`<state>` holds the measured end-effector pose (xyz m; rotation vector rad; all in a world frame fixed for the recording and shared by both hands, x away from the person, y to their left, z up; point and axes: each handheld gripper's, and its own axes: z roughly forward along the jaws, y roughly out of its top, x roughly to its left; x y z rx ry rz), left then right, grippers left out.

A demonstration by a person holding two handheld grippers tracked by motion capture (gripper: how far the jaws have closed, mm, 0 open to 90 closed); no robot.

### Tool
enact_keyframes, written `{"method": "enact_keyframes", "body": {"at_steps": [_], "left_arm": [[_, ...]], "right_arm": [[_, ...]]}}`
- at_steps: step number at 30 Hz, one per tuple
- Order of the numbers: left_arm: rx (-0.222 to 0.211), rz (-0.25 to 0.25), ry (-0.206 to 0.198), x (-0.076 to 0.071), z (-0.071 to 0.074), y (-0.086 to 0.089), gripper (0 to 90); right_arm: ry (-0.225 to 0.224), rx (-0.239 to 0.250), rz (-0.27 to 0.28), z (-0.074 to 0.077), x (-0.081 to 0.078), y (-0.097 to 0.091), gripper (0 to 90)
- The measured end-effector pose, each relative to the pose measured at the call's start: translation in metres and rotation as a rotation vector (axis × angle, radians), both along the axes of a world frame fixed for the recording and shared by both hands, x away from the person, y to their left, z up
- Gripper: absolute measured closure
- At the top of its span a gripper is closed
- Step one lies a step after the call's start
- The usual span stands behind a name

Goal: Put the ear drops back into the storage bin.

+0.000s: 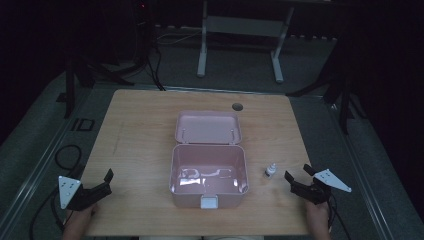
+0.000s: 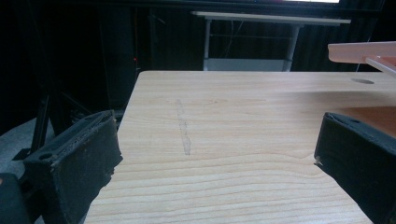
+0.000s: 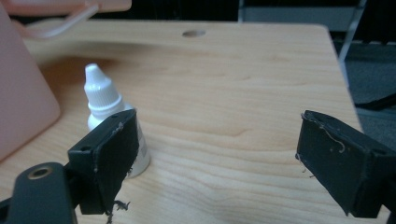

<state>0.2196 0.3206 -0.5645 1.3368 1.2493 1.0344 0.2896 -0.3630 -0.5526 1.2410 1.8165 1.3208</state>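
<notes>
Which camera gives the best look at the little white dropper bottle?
The right gripper view: the dropper bottle stands close up, its cap and shoulder sharp, partly behind one jaw. In the high view the bottle is a tiny white speck right of the pink box.

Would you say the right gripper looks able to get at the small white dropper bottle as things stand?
Probably yes: the right gripper is open, the dropper bottle stands upright just ahead, beside the pink box, with bare table between them.
</notes>
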Motion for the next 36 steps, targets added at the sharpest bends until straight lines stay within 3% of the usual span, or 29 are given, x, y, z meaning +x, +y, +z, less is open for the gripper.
{"method": "enact_keyframes", "body": {"at_steps": [7,8,10,11,12,13,16,17,18,20,22,23,24,25,26,27,29,30,33,34,36], "left_arm": [[0.002,-0.002,-0.002,0.000,0.000,0.000,0.4],[0.001,-0.001,-0.002,0.000,0.000,0.000,0.4],[0.002,-0.003,-0.002,0.000,0.000,0.000,0.4],[0.002,-0.004,-0.002,0.000,0.000,0.000,0.4],[0.002,-0.004,-0.002,0.000,0.000,0.000,0.4],[0.002,-0.005,-0.002,0.000,0.000,0.000,0.4],[0.003,-0.007,-0.003,0.000,0.000,0.000,0.4],[0.003,-0.007,-0.003,0.000,0.000,0.000,0.4],[0.004,-0.007,-0.003,0.000,0.000,0.000,0.4],[0.004,-0.006,-0.003,0.000,0.000,0.000,0.4],[0.004,-0.007,-0.003,0.000,0.000,0.000,0.4],[0.004,-0.007,-0.003,0.000,0.000,0.000,0.4],[0.005,-0.006,-0.003,0.000,0.000,0.000,0.4],[0.005,-0.006,-0.003,0.000,0.000,0.000,0.4],[0.005,-0.007,-0.003,0.000,0.000,0.000,0.4],[0.005,-0.007,-0.003,0.000,0.000,0.000,0.4],[0.005,-0.007,-0.003,0.000,0.000,0.000,0.4],[0.006,-0.006,-0.003,0.000,0.000,0.000,0.4],[0.006,-0.006,-0.004,0.000,0.000,0.000,0.4],[0.006,-0.006,-0.004,0.000,0.000,0.000,0.4],[0.007,-0.006,-0.004,0.000,0.000,0.000,0.4]], "right_arm": [[0.043,-0.038,-0.008,0.000,0.004,0.003,12.8],[0.074,-0.077,-0.026,0.000,0.006,0.005,12.8],[0.086,-0.092,-0.032,0.000,0.007,0.006,12.8],[0.122,-0.143,-0.029,0.000,0.009,0.008,12.8],[0.122,-0.143,-0.029,0.000,0.009,0.008,12.8],[0.154,-0.186,-0.024,-0.001,0.011,0.011,12.9],[0.223,-0.218,-0.006,0.002,0.012,0.013,13.0],[0.223,-0.218,-0.006,0.002,0.012,0.013,13.0],[0.286,-0.235,0.009,0.004,0.013,0.014,13.0],[0.336,-0.254,0.028,0.007,0.013,0.014,13.0],[0.395,-0.304,0.047,0.010,0.014,0.017,13.0],[0.395,-0.304,0.047,0.010,0.014,0.017,13.0],[0.473,-0.363,0.073,0.014,0.015,0.019,12.9],[0.473,-0.363,0.073,0.014,0.015,0.019,12.9],[0.535,-0.409,0.088,0.017,0.016,0.021,12.8],[0.566,-0.440,0.099,0.019,0.016,0.022,12.8],[0.566,-0.440,0.099,0.019,0.016,0.022,12.8],[0.675,-0.515,0.149,0.025,0.016,0.026,12.7],[0.771,-0.562,0.190,0.030,0.016,0.030,12.7],[0.771,-0.562,0.190,0.030,0.016,0.030,12.7],[0.834,-0.612,0.204,0.032,0.017,0.032,12.9]]}}
